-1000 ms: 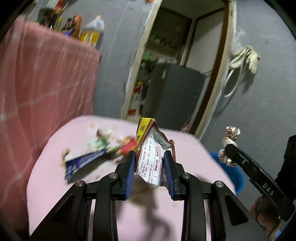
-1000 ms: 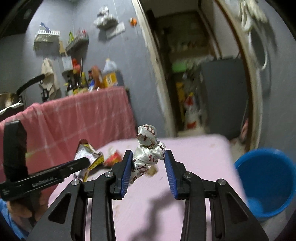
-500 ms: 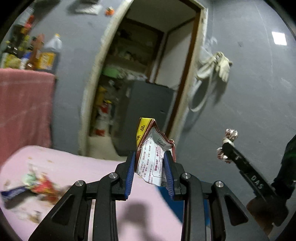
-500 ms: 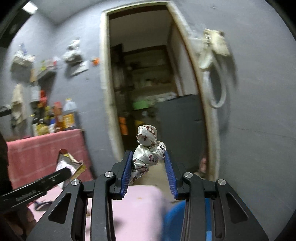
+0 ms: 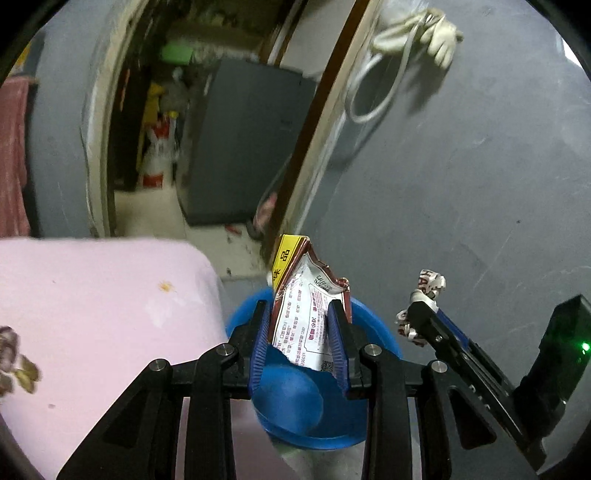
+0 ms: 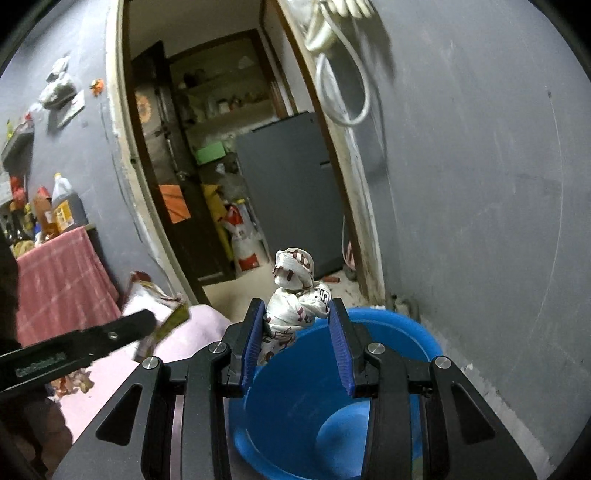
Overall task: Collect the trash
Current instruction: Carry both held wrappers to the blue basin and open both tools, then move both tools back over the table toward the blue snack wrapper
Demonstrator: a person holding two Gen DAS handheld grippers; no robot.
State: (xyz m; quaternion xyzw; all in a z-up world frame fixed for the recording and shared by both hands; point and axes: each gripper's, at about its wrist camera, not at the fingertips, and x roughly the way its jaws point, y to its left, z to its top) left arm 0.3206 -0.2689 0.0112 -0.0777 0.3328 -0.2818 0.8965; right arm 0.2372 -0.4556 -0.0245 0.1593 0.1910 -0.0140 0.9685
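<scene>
A grey painted wall [image 6: 480, 184] fills the right half of the right wrist view. At 12 o'clock a pale rubber glove [image 5: 441, 35] hangs on it, with a loop of white hose [image 6: 345, 92] just below. An open doorway with a cream frame [image 6: 122, 177] stands at 11 o'clock; inside it are a tall dark-grey cabinet [image 6: 288, 184], a bright green box [image 6: 210, 152] and a white-and-red canister [image 6: 243, 240]. At 9 o'clock a pink checked cloth [image 6: 62, 280] drapes a counter carrying a brown plastic jug with a yellow label [image 6: 66, 210]. A pale pink table covering [image 5: 103, 325] lies at 8 o'clock in the left wrist view.
</scene>
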